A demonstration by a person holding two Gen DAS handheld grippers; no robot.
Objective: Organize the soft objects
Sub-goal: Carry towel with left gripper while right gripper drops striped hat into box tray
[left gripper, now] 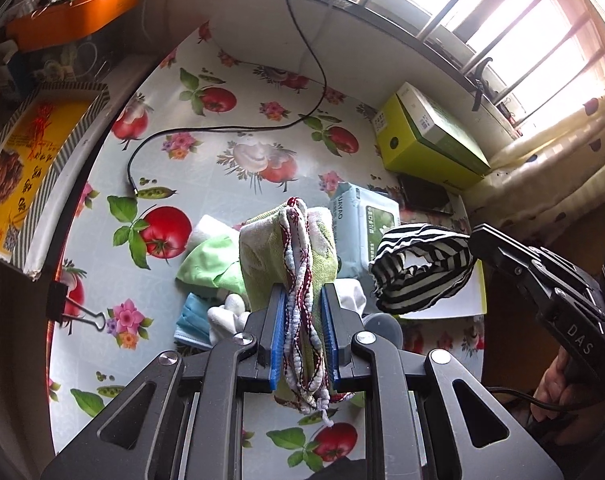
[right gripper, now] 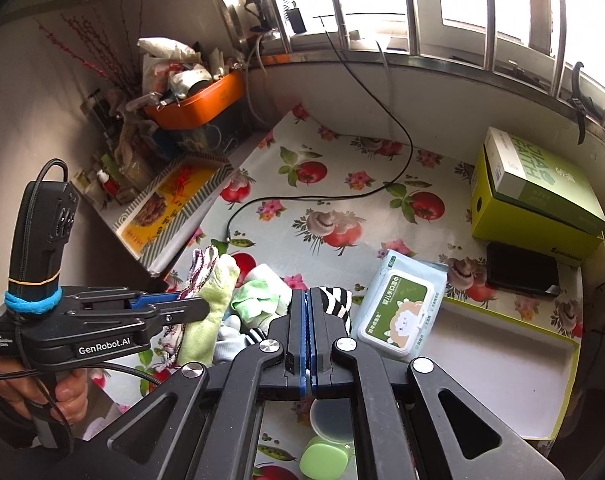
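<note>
My left gripper (left gripper: 304, 320) is shut on a folded green towel (left gripper: 262, 252) edged with red-and-white braid, held clear above the table. From the right wrist view the same left gripper (right gripper: 194, 304) shows side-on with the towel (right gripper: 210, 300) hanging from it. My right gripper (right gripper: 308, 304) is shut on a black-and-white striped cloth (right gripper: 336, 306); in the left wrist view that striped cloth (left gripper: 422, 268) dangles from the right gripper (left gripper: 472, 236). Below lies a pile of soft things: a light green cloth (left gripper: 210, 264), a blue mask (left gripper: 192, 320) and white socks (left gripper: 230, 312).
A pack of wet wipes (right gripper: 402, 304) lies right of the pile. A shallow open box (right gripper: 502, 352) sits at the table's right front. Behind it are a black case (right gripper: 522, 270) and a yellow-green carton (right gripper: 534, 208). A black cable (left gripper: 222, 128) runs across the flowered tablecloth.
</note>
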